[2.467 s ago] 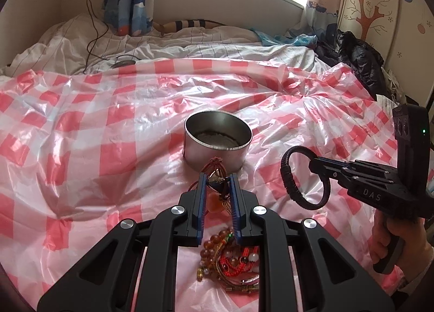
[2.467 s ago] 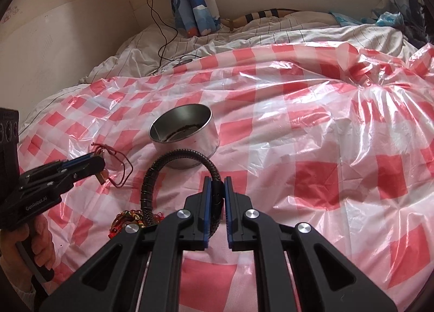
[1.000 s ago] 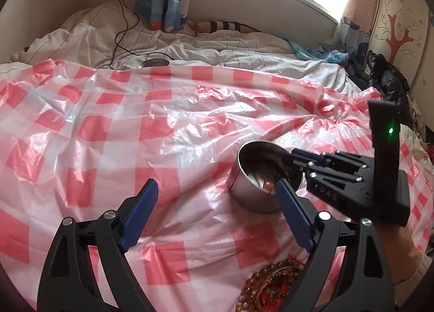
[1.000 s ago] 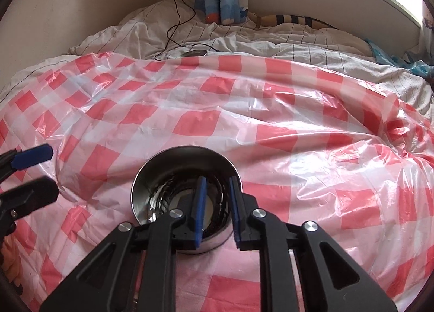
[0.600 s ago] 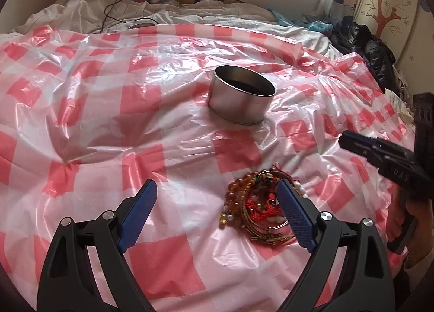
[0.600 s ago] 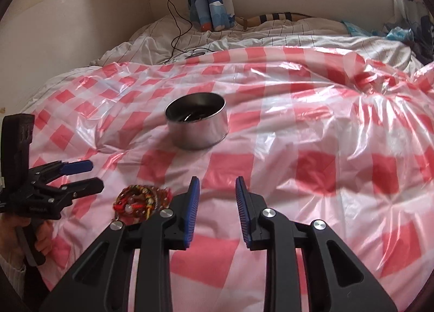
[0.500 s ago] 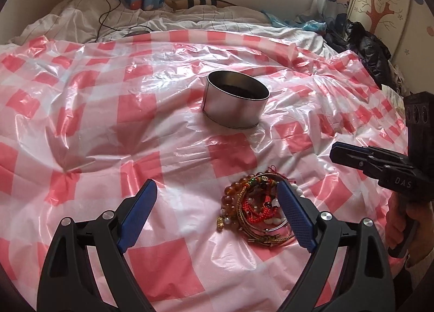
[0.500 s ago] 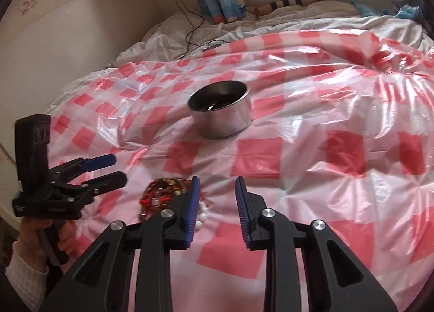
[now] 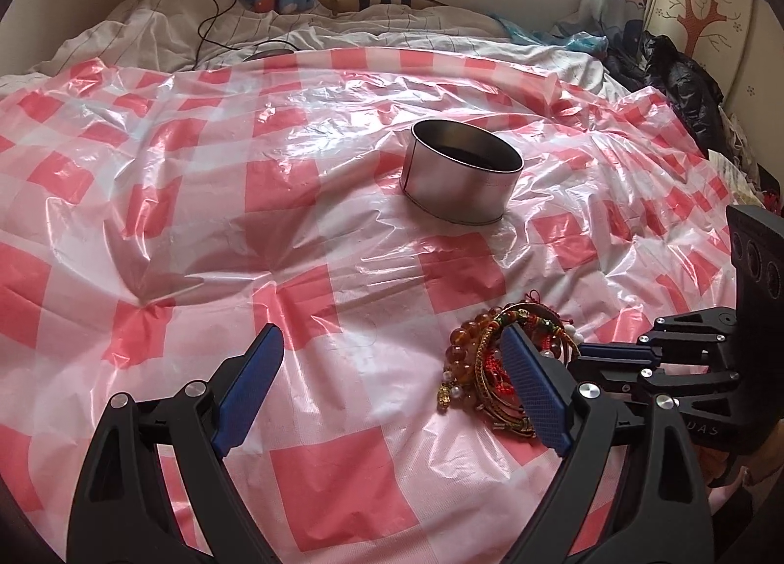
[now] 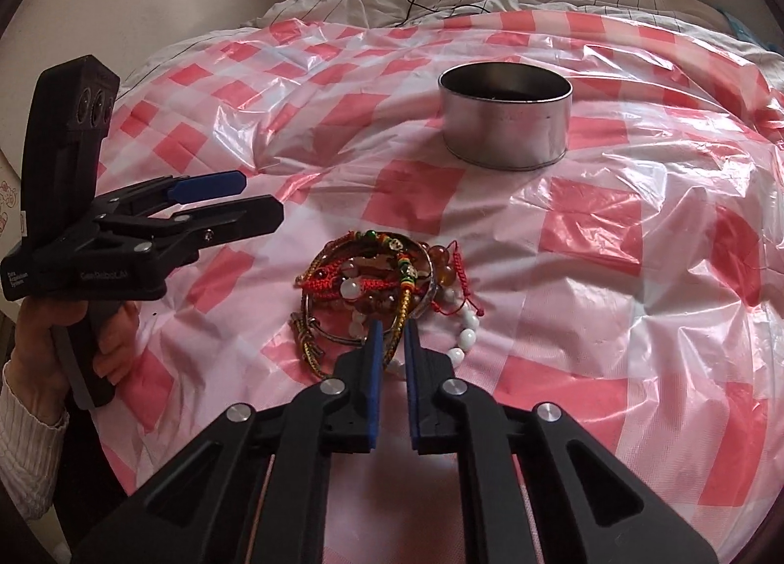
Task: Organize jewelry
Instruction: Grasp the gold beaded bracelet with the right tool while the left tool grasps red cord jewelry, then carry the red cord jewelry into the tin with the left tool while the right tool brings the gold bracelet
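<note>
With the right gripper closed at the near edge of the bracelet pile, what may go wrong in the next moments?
1. The bracelets lie tangled, so the right gripper, whose jaws have just been closing on a gold braided cord, may drag several pieces up; some could fall before reaching the metal tin.
2. The plastic sheet looks thin and wrinkled; the fingertips might catch it.
3. The open left gripper hovers close beside the pile, so the two grippers may collide.
</note>
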`<state>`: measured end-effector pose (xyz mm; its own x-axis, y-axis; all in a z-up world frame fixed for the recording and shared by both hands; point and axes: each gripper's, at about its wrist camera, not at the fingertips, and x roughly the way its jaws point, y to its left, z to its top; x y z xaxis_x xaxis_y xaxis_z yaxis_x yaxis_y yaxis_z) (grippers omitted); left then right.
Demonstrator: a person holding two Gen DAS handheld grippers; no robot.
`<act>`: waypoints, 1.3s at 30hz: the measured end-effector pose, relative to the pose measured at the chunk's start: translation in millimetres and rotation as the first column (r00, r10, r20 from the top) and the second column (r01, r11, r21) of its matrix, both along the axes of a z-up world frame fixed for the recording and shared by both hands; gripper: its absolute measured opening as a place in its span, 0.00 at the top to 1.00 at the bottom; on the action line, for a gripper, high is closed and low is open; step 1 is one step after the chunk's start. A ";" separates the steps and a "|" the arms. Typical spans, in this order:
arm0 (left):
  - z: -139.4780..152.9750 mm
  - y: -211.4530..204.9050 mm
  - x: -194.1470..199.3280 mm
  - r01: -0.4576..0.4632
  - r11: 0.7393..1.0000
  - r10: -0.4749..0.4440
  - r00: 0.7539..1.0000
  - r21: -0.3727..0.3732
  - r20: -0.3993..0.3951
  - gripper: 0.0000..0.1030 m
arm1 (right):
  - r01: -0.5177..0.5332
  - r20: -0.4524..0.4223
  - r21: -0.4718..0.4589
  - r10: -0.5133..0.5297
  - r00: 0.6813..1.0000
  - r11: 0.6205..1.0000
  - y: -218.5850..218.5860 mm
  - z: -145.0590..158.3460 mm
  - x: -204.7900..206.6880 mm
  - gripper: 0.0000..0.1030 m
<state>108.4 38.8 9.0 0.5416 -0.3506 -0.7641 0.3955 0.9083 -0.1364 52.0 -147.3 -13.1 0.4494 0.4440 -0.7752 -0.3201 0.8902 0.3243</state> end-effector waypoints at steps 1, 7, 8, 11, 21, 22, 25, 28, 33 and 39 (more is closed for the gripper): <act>0.2 0.7 0.5 -0.002 1.000 0.002 1.000 -0.003 0.000 0.17 | -0.002 0.010 -0.003 0.002 1.000 1.000 0.8 2.0 -0.8 0.96; 4.6 -2.9 -4.6 0.068 0.997 -0.067 0.998 -0.039 0.015 0.17 | 0.048 0.097 0.074 -0.055 0.994 0.996 -25.7 29.7 -1.7 0.96; 6.5 -7.2 -8.3 0.102 0.994 -0.100 0.995 -0.045 0.029 0.17 | 0.074 0.117 0.089 -0.084 0.990 0.993 -35.4 35.8 -1.2 0.96; 13.9 -30.4 -29.0 0.252 0.967 -0.249 0.963 -0.020 0.104 0.17 | 0.173 0.128 0.114 -0.187 0.974 0.978 -67.1 44.8 4.1 0.96; 1.9 -82.3 -41.0 0.363 0.927 -0.374 0.914 0.092 0.155 0.17 | 0.406 -0.021 0.027 -0.406 0.914 0.913 -120.3 11.6 25.8 0.96; 3.2 -83.4 -37.1 0.359 0.930 -0.366 0.916 0.075 0.163 0.17 | 0.409 -0.022 0.027 -0.408 0.913 0.912 -121.3 10.9 25.7 0.96; 5.8 -92.8 -32.5 0.372 0.927 -0.375 0.908 0.055 0.189 0.17 | 0.410 -0.038 0.022 -0.409 0.912 0.912 -120.5 6.8 28.8 0.96; 0.2 -108.5 -31.1 0.393 0.914 -0.406 0.894 0.103 0.187 0.17 | 0.409 -0.058 0.026 -0.407 0.912 0.912 -117.6 2.4 32.1 0.96; -7.4 -126.0 -24.7 0.404 0.905 -0.422 0.892 0.134 0.162 0.48 | 0.406 -0.070 0.015 -0.404 0.912 0.914 -114.2 -1.1 34.2 0.96; -11.9 -108.3 -9.0 0.381 0.924 -0.381 0.920 0.015 0.099 0.93 | 0.418 -0.114 0.011 -0.414 0.903 0.908 -117.7 -9.9 36.6 0.91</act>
